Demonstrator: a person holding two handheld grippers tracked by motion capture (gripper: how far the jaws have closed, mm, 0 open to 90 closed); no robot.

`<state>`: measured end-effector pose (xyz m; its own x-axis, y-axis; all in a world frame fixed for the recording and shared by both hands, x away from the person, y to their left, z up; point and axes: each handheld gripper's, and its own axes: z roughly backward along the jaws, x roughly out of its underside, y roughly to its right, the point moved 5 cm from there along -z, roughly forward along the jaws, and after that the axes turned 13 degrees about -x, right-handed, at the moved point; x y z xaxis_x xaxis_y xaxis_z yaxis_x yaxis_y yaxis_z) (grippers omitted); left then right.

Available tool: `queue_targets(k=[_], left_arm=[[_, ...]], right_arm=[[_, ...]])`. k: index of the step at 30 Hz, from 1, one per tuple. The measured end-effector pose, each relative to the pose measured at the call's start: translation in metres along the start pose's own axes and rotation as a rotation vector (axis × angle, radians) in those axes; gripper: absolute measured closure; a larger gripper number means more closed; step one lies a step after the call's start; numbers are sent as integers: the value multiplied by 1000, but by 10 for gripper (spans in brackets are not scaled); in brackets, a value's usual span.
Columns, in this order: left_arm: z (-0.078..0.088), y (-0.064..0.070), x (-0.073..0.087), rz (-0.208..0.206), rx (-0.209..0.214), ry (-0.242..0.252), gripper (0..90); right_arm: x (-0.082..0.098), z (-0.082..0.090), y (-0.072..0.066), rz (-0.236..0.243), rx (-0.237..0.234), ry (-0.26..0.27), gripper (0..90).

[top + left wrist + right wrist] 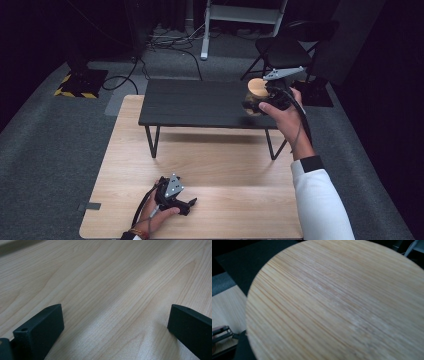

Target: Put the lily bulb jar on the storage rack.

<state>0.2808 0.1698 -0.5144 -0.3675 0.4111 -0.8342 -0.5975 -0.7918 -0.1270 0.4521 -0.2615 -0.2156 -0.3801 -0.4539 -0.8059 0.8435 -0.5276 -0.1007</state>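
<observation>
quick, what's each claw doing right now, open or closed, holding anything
Left claw: open, empty, resting on the light wooden table.
Right claw: closed on a jar with a round bamboo lid.

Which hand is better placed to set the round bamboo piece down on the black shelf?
Right. The right gripper already holds the bamboo piece above the shelf. The left gripper rests open on the table, far from it.
</observation>
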Motion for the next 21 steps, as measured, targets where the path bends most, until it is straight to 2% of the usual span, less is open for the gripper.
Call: queue_targets(k=[6, 10, 16, 18, 21], left_arm=[[0, 0, 0, 0, 0, 0, 5], [0, 0, 0, 0, 0, 0, 5], [0, 0, 0, 0, -1, 0, 5], [0, 0, 0, 0, -1, 1, 5], [0, 0, 0, -1, -1, 0, 5]], right_arm=[[1, -16, 11, -35, 30, -15, 247], [2, -33, 18, -61, 56, -38, 247], [10, -47, 23, -89, 67, -35, 247], [15, -48, 25, -98, 67, -7, 247], [16, -49, 24, -90, 80, -5, 245]])
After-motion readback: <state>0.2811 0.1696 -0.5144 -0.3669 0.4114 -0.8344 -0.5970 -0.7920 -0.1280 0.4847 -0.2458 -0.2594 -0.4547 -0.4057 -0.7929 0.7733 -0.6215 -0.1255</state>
